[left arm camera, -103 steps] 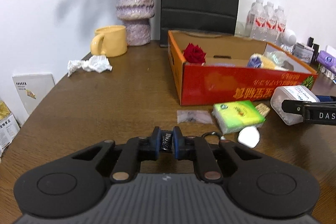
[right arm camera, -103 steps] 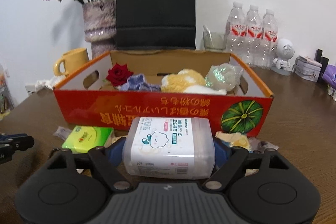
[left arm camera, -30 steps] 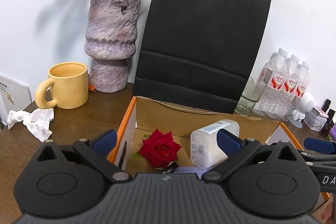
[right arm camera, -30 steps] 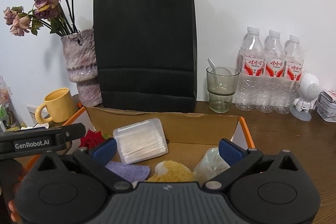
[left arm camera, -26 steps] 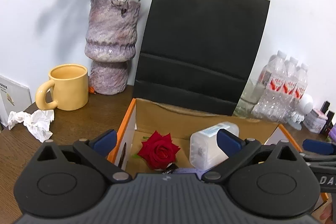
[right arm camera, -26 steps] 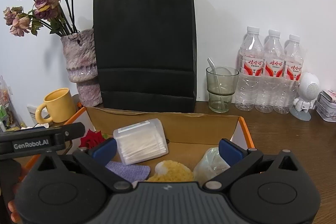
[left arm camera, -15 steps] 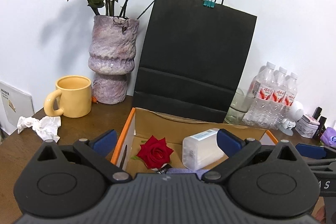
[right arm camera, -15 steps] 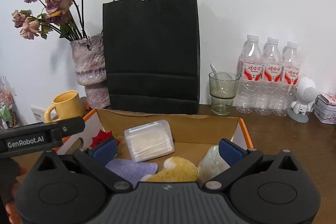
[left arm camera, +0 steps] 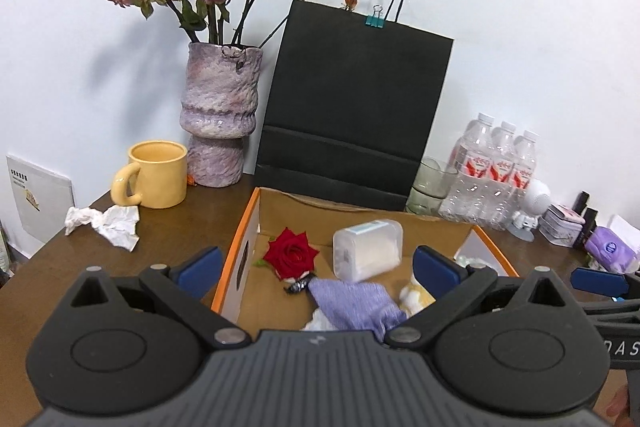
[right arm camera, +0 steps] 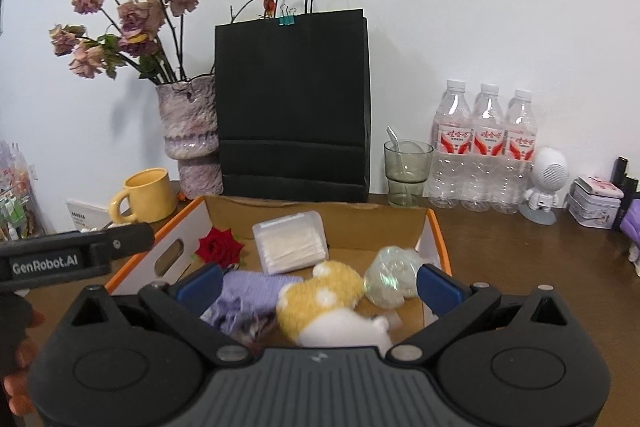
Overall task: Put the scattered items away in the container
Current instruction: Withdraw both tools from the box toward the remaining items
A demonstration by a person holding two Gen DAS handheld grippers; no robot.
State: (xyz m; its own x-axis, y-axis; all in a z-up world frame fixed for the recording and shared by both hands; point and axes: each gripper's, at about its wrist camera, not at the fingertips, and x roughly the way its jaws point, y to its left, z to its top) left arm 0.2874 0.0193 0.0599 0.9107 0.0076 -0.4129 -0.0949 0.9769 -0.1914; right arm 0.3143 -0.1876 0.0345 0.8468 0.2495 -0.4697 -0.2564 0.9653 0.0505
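Cotton-swab box (right arm camera: 290, 241) lying inside cardboard box (right arm camera: 434, 227), frame centre, beside rose (right arm camera: 219, 247). Left tongs (left arm camera: 316, 269) and right tongs (right arm camera: 318, 285) both spread wide, empty, above it. Next: lift clear, head for crumpled tissue (left arm camera: 103, 221) mid-left on brown table (left arm camera: 168, 227). White wall behind.

rose (left arm camera: 291, 253) red | mug (left arm camera: 158, 174) yellow | bag (left arm camera: 352, 107) black | cloth (left arm camera: 352, 301) lilac

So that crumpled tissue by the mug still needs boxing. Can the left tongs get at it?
Probably yes: the left tongs are open and empty, and the crumpled tissue lies on bare table beside the mug, nothing covering it.
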